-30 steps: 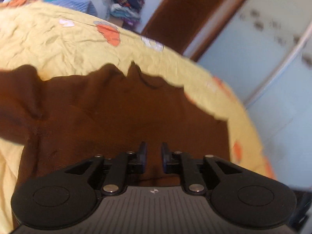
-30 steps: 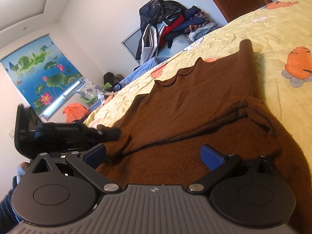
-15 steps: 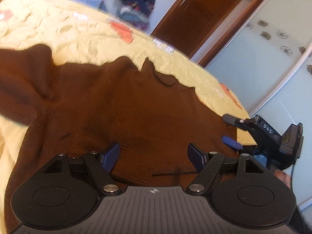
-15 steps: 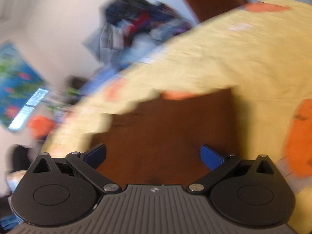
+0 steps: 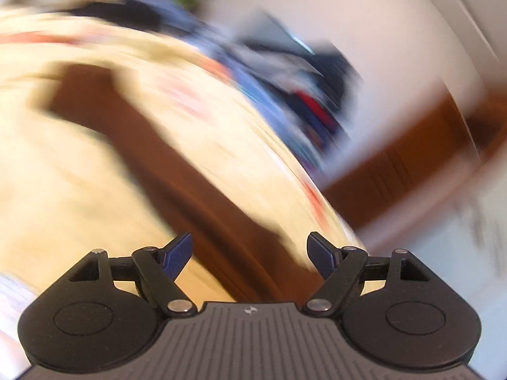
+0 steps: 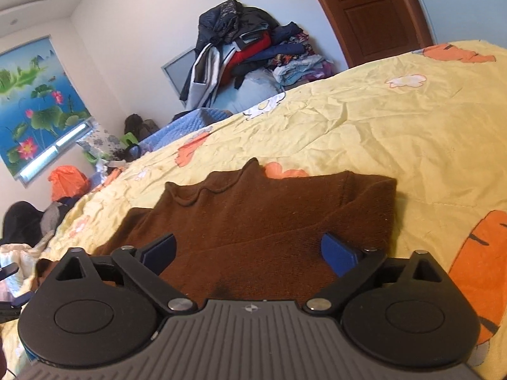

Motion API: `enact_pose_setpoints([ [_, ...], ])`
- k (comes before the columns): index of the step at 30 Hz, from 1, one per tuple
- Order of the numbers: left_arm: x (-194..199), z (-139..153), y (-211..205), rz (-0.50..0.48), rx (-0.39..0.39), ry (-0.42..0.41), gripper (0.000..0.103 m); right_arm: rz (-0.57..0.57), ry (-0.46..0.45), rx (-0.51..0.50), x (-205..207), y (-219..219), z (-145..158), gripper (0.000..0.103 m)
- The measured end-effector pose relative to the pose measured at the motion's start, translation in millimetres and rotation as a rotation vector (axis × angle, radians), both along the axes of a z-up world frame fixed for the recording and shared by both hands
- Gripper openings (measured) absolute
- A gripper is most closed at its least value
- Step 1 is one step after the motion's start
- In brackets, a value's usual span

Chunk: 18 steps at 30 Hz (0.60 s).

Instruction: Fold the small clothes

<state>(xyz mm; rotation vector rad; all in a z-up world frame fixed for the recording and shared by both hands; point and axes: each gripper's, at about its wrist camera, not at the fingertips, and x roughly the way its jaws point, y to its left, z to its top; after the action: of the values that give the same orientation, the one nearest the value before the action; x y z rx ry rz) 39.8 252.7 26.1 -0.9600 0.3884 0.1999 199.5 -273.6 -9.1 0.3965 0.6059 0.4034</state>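
Mid-fold: brown sweater [image 6: 269, 221] is laid on the yellow bedspread [image 6: 396, 133], both the left gripper [image 5: 250, 253] (jaws opening) and right gripper [image 6: 250, 250] are spread wide and empty; a sleeve grab is judged next.

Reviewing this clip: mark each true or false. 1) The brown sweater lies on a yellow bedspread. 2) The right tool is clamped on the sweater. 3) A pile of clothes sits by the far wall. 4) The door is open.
1) True: the brown sweater lies on the yellow bedspread.
2) False: the right tool is open, gripping nothing.
3) True: the pile of clothes is there.
4) False: the door is closed.
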Motion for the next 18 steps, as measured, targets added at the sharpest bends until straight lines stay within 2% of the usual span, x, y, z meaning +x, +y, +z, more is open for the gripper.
enact_pose_setpoints([
  [2, -4.0, -7.6, 43.8, 0.102, -0.092, 0.005, 0.079, 0.004, 0.001, 0.038, -0.6, -5.0, -1.4, 0.100],
  [7, 3.8, -16.5, 102.8, 0.226, -0.172, 0.046, 0.079, -0.005, 0.010, 0.158, -1.6, -20.8, -6.3, 0.100],
  [9, 2.0, -17.9, 109.9, 0.262, -0.146, 0.066, 0.079, -0.007, 0.011, 0.176, -1.2, -22.0, -7.0, 0.101],
  [12, 8.4, -14.9, 108.0, 0.301, -0.037, 0.120, 0.079, -0.005, 0.009, 0.168, -1.6, -19.2, -6.8, 0.102],
  [15, 2.6, -13.0, 105.3, 0.331, -0.020, 0.101, 0.079, -0.003, 0.007, 0.156, -1.5, -17.1, -6.4, 0.102],
  [16, -2.1, -11.1, 103.0, 0.372, -0.008, 0.095, 0.079, -0.003, 0.006, 0.155, -2.1, -17.3, -6.6, 0.102],
  [18, -7.0, -5.4, 102.0, 0.419, 0.046, 0.076, 0.079, -0.004, 0.007, 0.161, -2.5, -17.6, -6.8, 0.102],
])
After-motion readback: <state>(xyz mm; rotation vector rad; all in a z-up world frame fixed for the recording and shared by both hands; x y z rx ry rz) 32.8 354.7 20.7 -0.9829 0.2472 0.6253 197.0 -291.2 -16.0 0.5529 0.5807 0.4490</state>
